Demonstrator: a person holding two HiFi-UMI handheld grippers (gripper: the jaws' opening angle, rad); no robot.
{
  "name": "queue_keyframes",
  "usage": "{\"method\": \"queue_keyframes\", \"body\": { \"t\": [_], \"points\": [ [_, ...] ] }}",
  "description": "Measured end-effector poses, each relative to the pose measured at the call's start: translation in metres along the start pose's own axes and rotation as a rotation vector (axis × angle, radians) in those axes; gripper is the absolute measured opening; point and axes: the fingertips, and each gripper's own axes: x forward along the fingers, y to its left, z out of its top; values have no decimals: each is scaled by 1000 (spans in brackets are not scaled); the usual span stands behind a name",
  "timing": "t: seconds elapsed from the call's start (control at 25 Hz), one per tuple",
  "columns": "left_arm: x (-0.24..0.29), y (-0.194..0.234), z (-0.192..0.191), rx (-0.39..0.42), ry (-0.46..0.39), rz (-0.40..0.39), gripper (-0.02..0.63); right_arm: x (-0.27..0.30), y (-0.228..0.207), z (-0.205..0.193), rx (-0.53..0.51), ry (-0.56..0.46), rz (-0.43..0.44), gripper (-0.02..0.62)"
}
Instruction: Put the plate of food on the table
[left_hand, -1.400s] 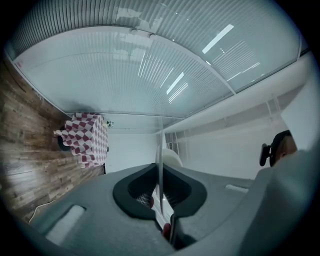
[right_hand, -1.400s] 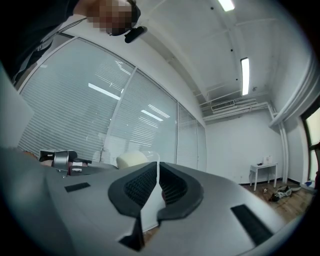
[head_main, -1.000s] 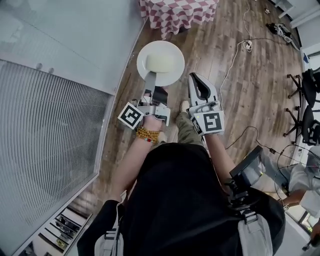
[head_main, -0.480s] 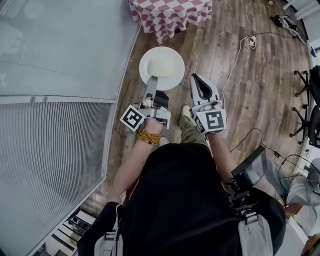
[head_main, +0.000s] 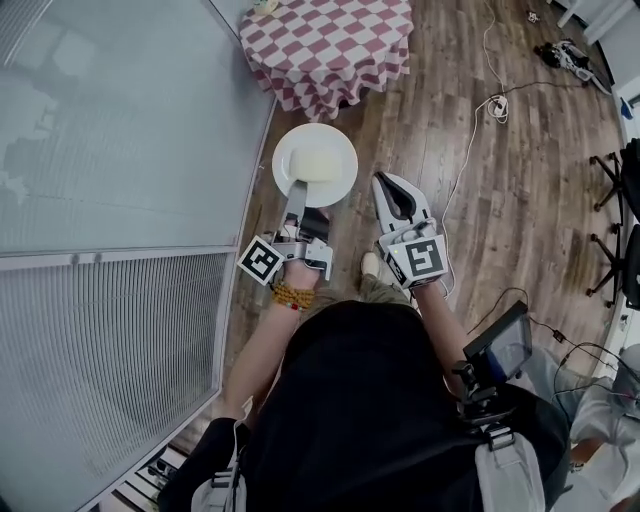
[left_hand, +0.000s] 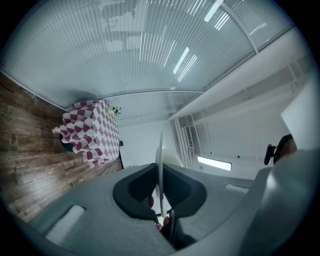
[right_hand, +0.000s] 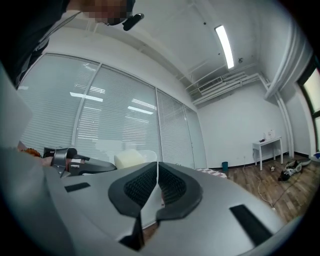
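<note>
glass wall (head_main: 120, 150): fills the left of the head view, with slatted blinds below it; the person stands close alongside it.
left tool (head_main: 297, 190): jaws pinched onto the near rim of the plate; the left gripper view shows that rim edge-on, clamped between the two pads.
plate (head_main: 338, 150): white and round, up in the air over the wooden floor, held out ahead of the person and roughly level (only this one tool bears it).
food (head_main: 318, 166): a pale block sitting about mid-plate; the right gripper view catches it as a cream lump beyond the jaws.
table (head_main: 330, 55): draped in a red-and-white checked cloth, ahead of the plate and apart from it, with a strip of floor showing between the two.
right tool (head_main: 390, 186): jaws pressed together with nothing between them, carried just beside the plate and not touching it.
cables (head_main: 470, 120): trail over the floor to the right, well apart from the person's line to the table.
done so far: the plate is gripped and lifted, and by the look of it already near the table.
left to do: the last stretch to the table, lowering the plate onto the cloth without tipping the food, then letting go of the rim; none of this has happened yet.
</note>
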Motion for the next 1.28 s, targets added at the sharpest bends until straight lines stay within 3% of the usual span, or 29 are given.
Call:
{"method": "queue_keyframes", "body": {
  "t": [0.24, 0.48, 0.8, 1.28],
  "points": [
    [34, 4, -10, -3, 8, 5, 20, 13, -34, 7, -31, 0, 5, 14],
    [68, 23, 4, -29, -2, 26, 19, 46, -56, 7, -45, 22, 9, 14],
    [135, 69, 32, -74, 27, 40, 20, 112, -93, -4, -74, 59, -19, 14],
    [229, 104, 95, -146, 18, 44, 20, 226, -123, -4, -61, 133, -20, 14]
  ]
}}
